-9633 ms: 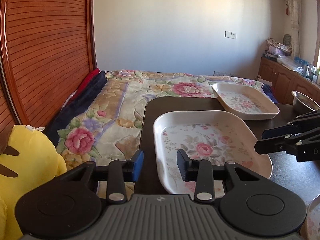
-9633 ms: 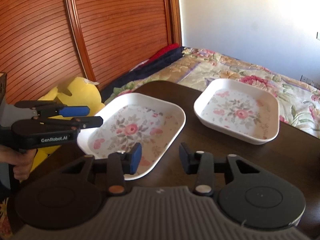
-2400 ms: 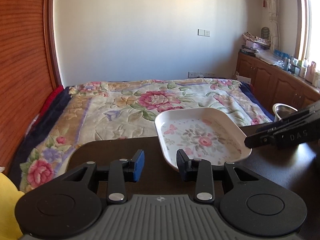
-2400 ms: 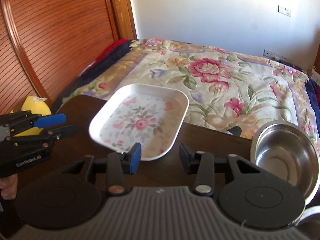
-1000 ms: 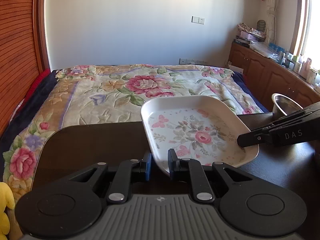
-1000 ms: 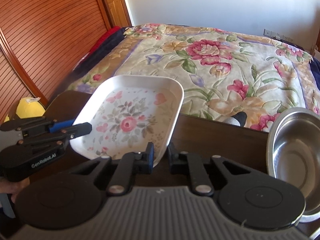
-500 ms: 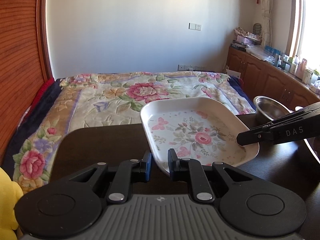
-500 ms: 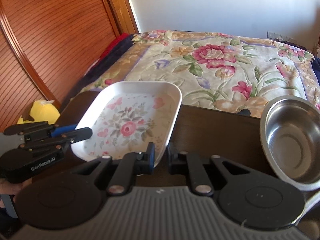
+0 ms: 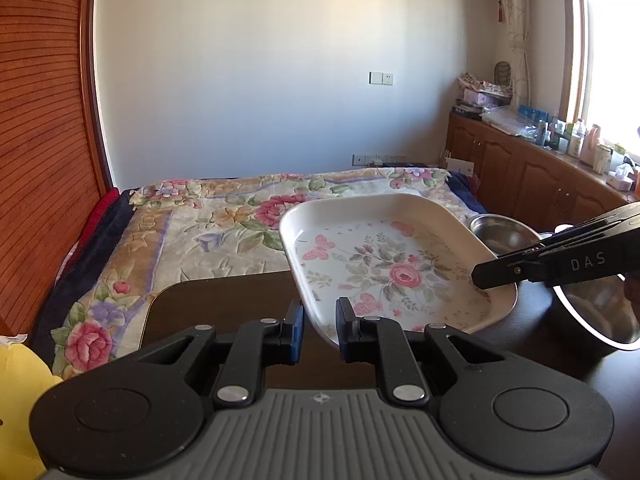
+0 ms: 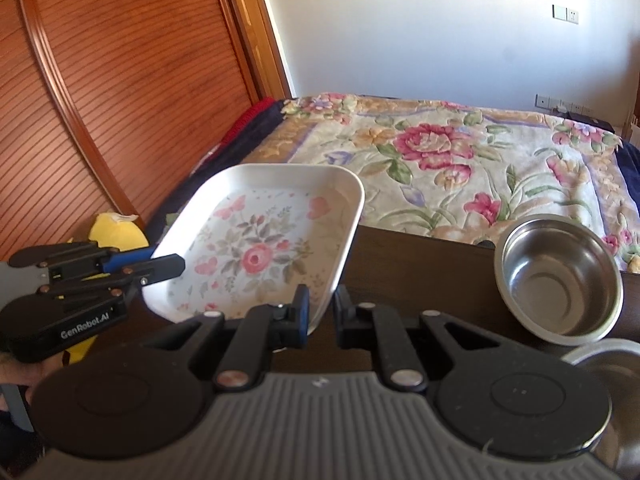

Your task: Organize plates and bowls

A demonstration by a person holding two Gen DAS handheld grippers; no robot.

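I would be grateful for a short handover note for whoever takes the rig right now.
Left claw: shut on the floral plate at its near-left rim.
Right claw: shut on the same plate's opposite rim.
The plate is held off the dark table, tilted, far end over the bed's edge.
Steel bowl stands on the table, right of the plate; a second bowl's rim shows nearer.
Done: plate gripped and raised by both claws.
Left: set the plate down in its place, then sort the bowls. No other plate is in view.
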